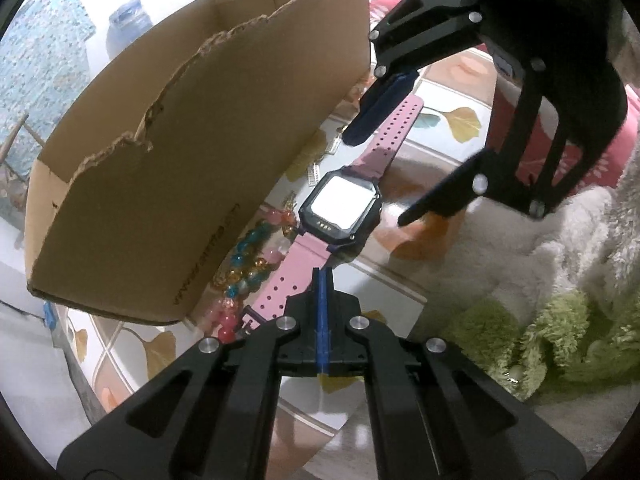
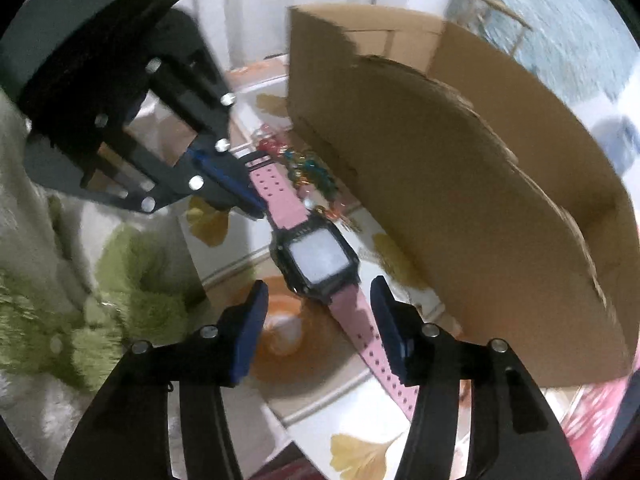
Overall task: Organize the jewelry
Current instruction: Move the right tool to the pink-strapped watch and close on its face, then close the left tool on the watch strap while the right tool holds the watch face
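Observation:
A pink-strapped smartwatch (image 1: pixel 342 208) with a black square case lies flat on the leaf-patterned cloth, also in the right wrist view (image 2: pixel 318 258). My left gripper (image 1: pixel 322 276) is shut, its tips at the near strap beside the case; whether it pinches the strap I cannot tell. It shows in the right wrist view (image 2: pixel 252 206). My right gripper (image 2: pixel 318 306) is open, its blue pads either side of the far strap, above it. It shows in the left wrist view (image 1: pixel 378 178). Colourful bead bracelets (image 1: pixel 244 264) lie between the watch and the box.
A torn open cardboard box (image 1: pixel 168 168) stands right beside the watch, also in the right wrist view (image 2: pixel 460 200). A fluffy green and white rug (image 1: pixel 540 320) lies on the other side. A red patterned cloth (image 1: pixel 560 152) is beyond.

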A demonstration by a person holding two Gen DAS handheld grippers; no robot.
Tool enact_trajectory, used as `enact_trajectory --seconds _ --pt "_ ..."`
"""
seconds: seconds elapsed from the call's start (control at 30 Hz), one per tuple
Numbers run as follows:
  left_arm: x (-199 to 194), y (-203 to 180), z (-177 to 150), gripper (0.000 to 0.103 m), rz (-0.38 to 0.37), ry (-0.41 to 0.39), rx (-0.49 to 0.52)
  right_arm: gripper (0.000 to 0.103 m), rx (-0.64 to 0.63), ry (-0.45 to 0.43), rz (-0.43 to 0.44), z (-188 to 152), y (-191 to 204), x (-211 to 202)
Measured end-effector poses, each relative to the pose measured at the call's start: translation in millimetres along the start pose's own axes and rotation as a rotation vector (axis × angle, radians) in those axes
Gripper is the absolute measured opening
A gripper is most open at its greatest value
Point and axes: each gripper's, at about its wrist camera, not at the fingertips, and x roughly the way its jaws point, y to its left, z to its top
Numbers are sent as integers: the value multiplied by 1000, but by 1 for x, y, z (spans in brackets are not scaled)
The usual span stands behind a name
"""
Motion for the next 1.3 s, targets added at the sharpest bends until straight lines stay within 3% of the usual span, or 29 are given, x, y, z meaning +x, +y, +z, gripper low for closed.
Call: enact_trajectory --seconds 0.17,0.3,0.47,0.57,0.73,0.8,1.1,1.3 --pt "-3 -2 -12 0 -1 -9 -26 52 -138 -1 -65 9 11 17" --pt "-8 -1 -21 0 1 -22 -44 52 -136 20 -40 17 2 22" --pt "-14 0 -25 1 9 -44 -50 45 -79 55 34 23 -18 20" --pt "-24 -3 -30 12 16 -59 -44 44 -44 66 86 24 -28 18" --pt "-25 -16 -31 39 36 -78 11 44 -7 79 170 20 -36 13" --pt "-23 -26 -33 41 48 -82 53 44 4 83 200 20 -40 11" --pt "-13 -48 -29 40 83 -62 118 44 93 95 357 26 -78 17" --pt "-11 -46 -29 10 100 -41 122 44 156 97 445 19 -111 15"
